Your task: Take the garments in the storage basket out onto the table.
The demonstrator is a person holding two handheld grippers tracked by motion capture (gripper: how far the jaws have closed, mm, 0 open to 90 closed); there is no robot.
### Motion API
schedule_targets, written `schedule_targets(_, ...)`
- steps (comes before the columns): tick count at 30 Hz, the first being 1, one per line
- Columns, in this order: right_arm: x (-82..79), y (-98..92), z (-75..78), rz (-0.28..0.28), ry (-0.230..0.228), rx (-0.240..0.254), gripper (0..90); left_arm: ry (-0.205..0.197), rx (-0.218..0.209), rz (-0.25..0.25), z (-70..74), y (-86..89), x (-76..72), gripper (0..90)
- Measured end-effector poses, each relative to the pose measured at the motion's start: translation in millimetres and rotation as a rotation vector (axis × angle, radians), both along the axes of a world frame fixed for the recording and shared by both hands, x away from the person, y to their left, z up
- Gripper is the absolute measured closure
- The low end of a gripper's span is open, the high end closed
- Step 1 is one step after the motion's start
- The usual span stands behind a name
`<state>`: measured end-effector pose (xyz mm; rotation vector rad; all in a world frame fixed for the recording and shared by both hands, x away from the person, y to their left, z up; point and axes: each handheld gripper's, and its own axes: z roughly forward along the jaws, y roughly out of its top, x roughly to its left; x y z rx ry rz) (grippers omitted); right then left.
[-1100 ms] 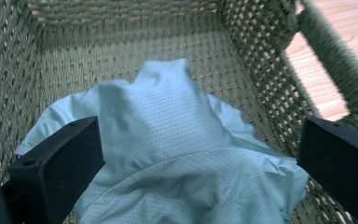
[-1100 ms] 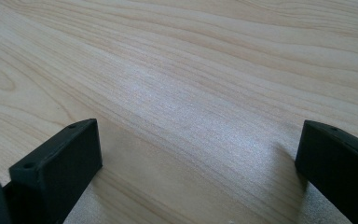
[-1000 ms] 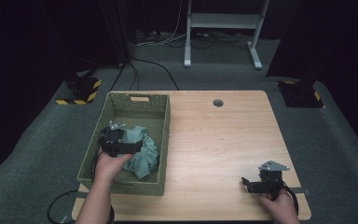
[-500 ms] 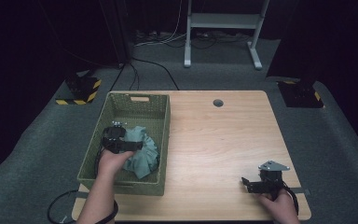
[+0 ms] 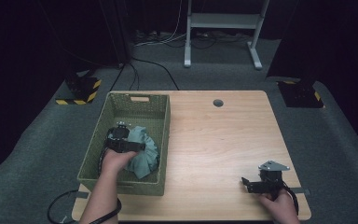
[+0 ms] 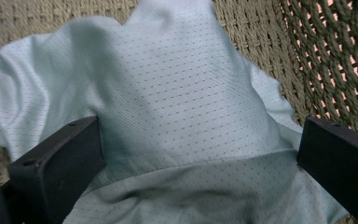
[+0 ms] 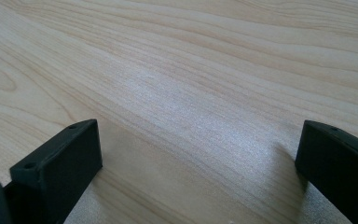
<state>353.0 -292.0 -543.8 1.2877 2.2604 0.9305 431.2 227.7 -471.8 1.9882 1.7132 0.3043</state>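
Note:
A pale teal cloth (image 5: 144,151) lies crumpled inside the green woven basket (image 5: 161,122) at the table's left. My left gripper (image 5: 142,146) is down in the basket, open, its jaws spread wide with the dotted cloth (image 6: 182,116) bulging up between them. The basket's weave (image 6: 335,60) rises behind the cloth. Near the table's front right corner my right gripper (image 5: 246,184) rests low over the wood, open, with nothing between its fingers (image 7: 60,163); bare tabletop (image 7: 205,93) lies under it.
The wooden table (image 5: 223,140) has a round cable hole (image 5: 218,102) near its far edge. Grey carpet surrounds it. A white stand's legs (image 5: 221,32) and floor cables lie beyond, with yellow-black striped blocks (image 5: 81,91) at far left.
My left gripper has shifted slightly within the basket, staying on the cloth. The right gripper has not moved.

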Motion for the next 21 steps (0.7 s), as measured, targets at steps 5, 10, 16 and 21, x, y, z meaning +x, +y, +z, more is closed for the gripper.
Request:
schedule_targets(5, 0.0, -0.1, 0.0, 0.000, 0.000, 0.001, 0.1, 0.034, -0.019, 0.013, -8.2, -1.4, 5.2, 0.4)
schedule_targets(10, 0.0, -0.1, 0.0, 0.001, 0.000, 0.001, 0.1, 0.063, -0.029, 0.021, -13.6, -0.1, 7.0, 0.4)
schedule_targets(16, 0.0, -0.1, 0.0, 0.001, 0.000, 0.001, 0.1, 0.124, -0.044, 0.036, -22.1, 6.5, 9.9, 0.4)
schedule_targets(21, 0.0, -0.2, 0.0, 0.002, 0.001, 0.002, 0.1, 0.140, -0.036, 0.027, -25.6, 5.4, 11.6, 0.7)
